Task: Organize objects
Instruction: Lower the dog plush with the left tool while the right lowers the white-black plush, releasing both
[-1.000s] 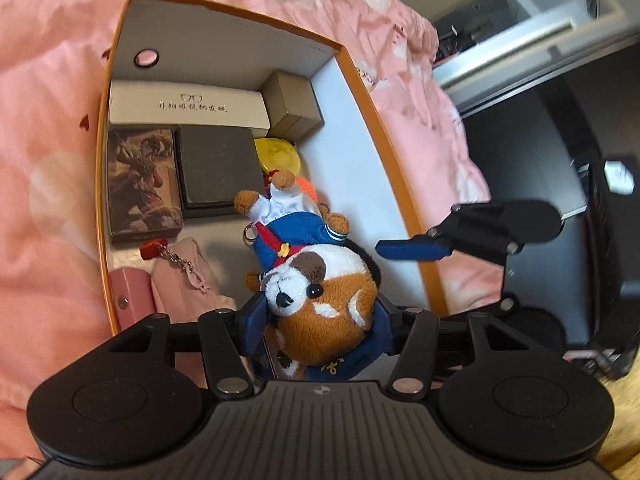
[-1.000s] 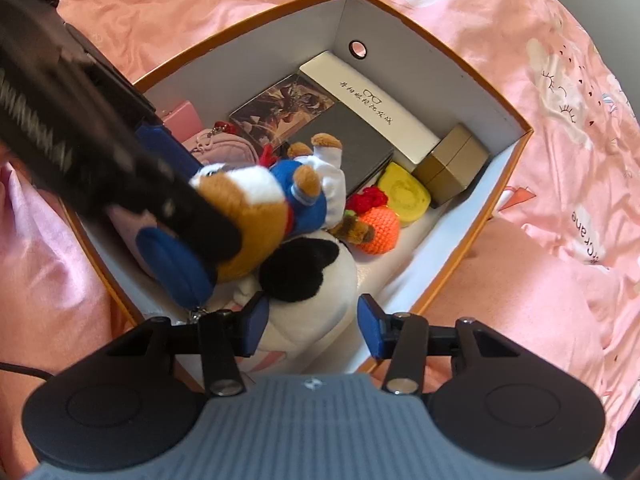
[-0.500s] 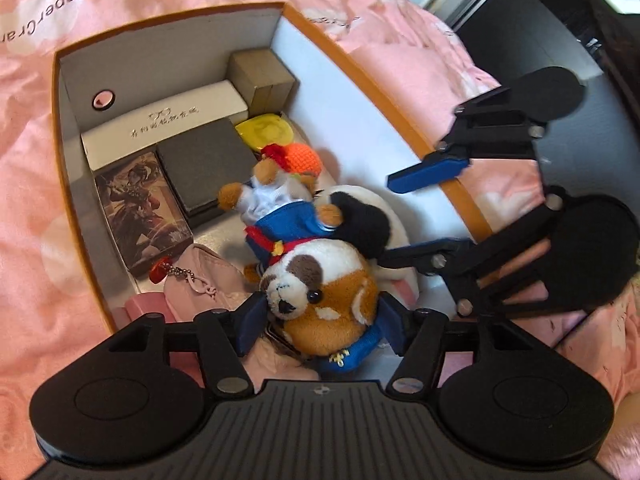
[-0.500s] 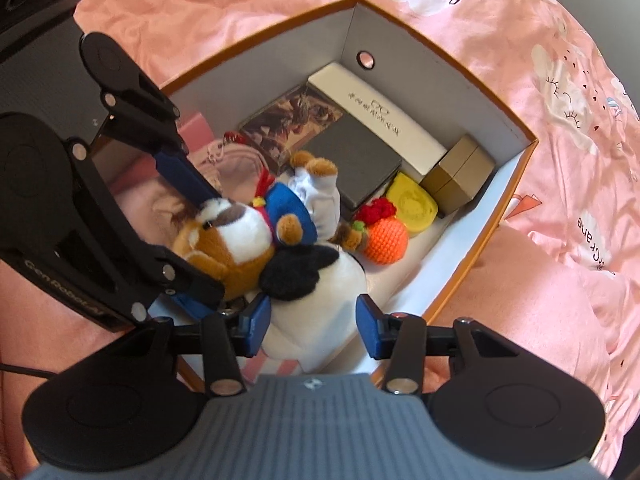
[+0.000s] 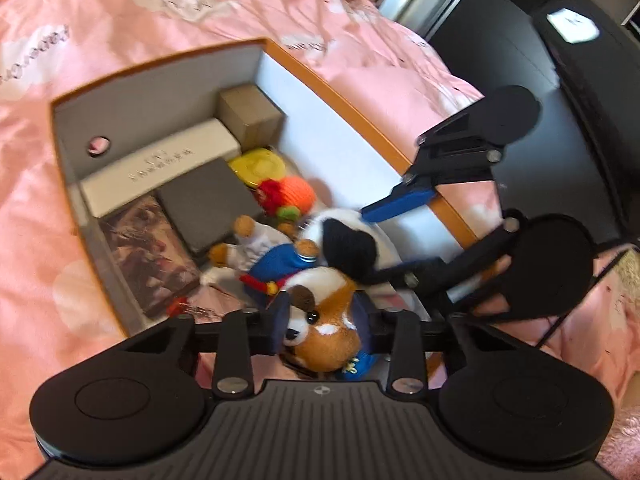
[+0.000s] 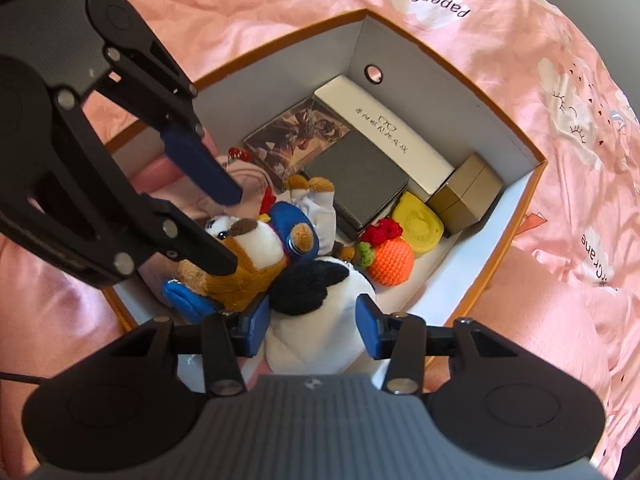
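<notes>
A brown-and-white plush dog [image 5: 320, 336] in a blue outfit lies in the orange-rimmed white box [image 6: 400, 52]. Its head sits between the pads of my left gripper [image 5: 324, 320], whose jaws are closing and pinch it. From the right wrist view, the left gripper [image 6: 232, 228] straddles the dog's head [image 6: 256, 240]. Beside the dog lies a black-and-white plush [image 6: 316, 320]. My right gripper [image 6: 312, 322] points down over it, its jaws closing with both pads against the plush's sides. The left wrist view shows the right gripper [image 5: 368, 246] on that plush [image 5: 344, 220].
The box also holds a white glasses case [image 6: 384, 128], a dark grey box [image 6: 360, 184], a picture-printed box [image 6: 296, 136], a tan box [image 6: 464, 188], a yellow disc [image 6: 420, 220], an orange crochet fruit [image 6: 390, 262] and a pink pouch [image 6: 248, 176]. Pink bedding [image 6: 520, 40] surrounds it.
My left gripper has rolled and its jaws have narrowed on the dog's head. The dog now lies lower, against the black-and-white plush. The right gripper stays over that plush.
</notes>
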